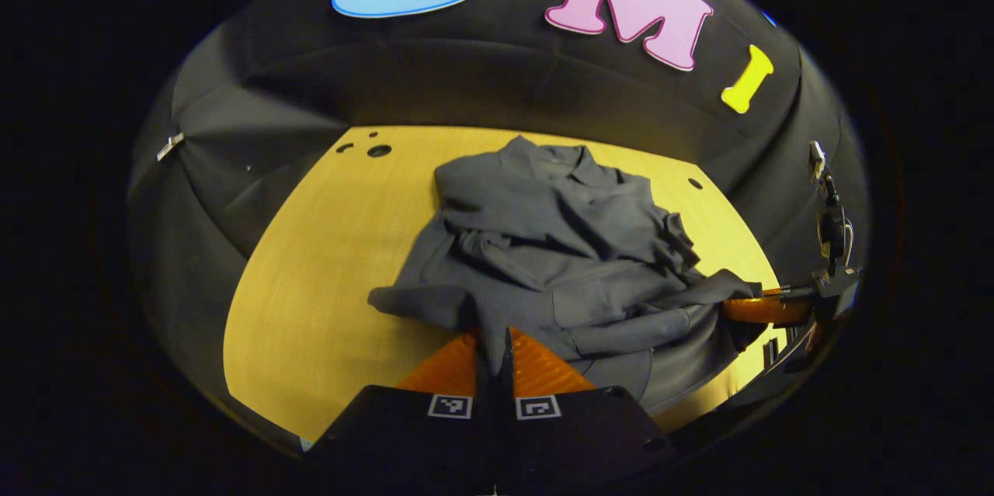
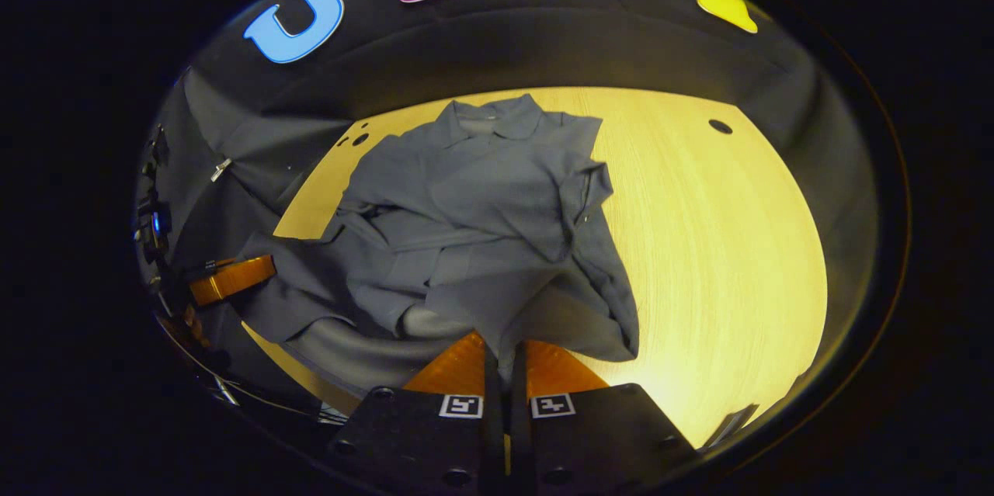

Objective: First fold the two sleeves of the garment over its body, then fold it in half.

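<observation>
A grey collared shirt point(image 1: 559, 240) lies rumpled on the yellow wooden table point(image 1: 326, 263), its collar point(image 1: 543, 154) at the far end and both sleeves lying across the body. My left gripper point(image 1: 495, 345) is shut on the near hem, with cloth pinched between its fingers. Farther right along that hem, my right gripper point(image 1: 757, 308) holds the cloth. In the right gripper view, the shirt point(image 2: 481, 201) spreads ahead and my right gripper point(image 2: 505, 356) is shut on a fold of its lower edge. My left gripper point(image 2: 233, 277) shows at the far left, against the hem.
Round holes mark the table top near its far corners point(image 1: 379, 150) point(image 2: 720, 126). Bare wood point(image 2: 714, 232) stretches to the right of the shirt in the right gripper view. Black cloth walls close in behind and beside the table. The table's near edge runs just under both grippers.
</observation>
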Demonstrator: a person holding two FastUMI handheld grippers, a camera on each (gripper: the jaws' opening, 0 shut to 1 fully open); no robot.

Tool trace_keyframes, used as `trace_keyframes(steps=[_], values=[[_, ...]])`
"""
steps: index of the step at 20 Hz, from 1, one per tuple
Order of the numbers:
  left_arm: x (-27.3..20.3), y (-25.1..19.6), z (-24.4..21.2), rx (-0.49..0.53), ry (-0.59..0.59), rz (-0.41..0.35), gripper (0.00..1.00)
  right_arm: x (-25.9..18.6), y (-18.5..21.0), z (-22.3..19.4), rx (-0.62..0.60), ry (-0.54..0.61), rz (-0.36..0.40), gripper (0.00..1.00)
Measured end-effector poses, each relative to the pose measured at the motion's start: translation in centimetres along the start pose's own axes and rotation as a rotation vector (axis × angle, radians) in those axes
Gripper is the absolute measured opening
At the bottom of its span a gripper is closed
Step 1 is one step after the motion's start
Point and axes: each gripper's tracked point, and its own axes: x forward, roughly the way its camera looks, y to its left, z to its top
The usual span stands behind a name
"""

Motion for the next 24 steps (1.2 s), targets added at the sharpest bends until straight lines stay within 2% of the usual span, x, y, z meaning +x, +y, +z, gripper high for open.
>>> trace_keyframes(steps=[6, 10, 11, 12, 20, 24], values=[[1.7, 0.7, 6.5, -0.012, -0.089, 0.002, 0.06, 1.7, -0.1, 6.0, -0.035, -0.076, 0.007, 0.08], [3.4, 0.6, 11.0, -0.027, -0.151, -0.006, 0.06, 2.8, -0.4, 9.7, -0.107, -0.119, 0.000, 0.08], [3.9, 0.4, 12.1, -0.037, -0.167, -0.010, 0.10, 3.2, -0.6, 10.8, -0.119, -0.132, -0.003, 0.08], [4.5, 0.5, 13.4, -0.045, -0.182, -0.011, 0.06, 3.5, -0.7, 11.8, -0.120, -0.144, -0.005, 0.08], [10.3, 1.2, 21.3, -0.055, -0.274, -0.032, 0.06, 7.3, -1.6, 20.1, -0.051, -0.255, -0.025, 0.08], [14.3, 2.4, 22.5, -0.081, -0.281, -0.025, 0.06, 9.5, -1.9, 22.4, -0.029, -0.280, -0.039, 0.08]])
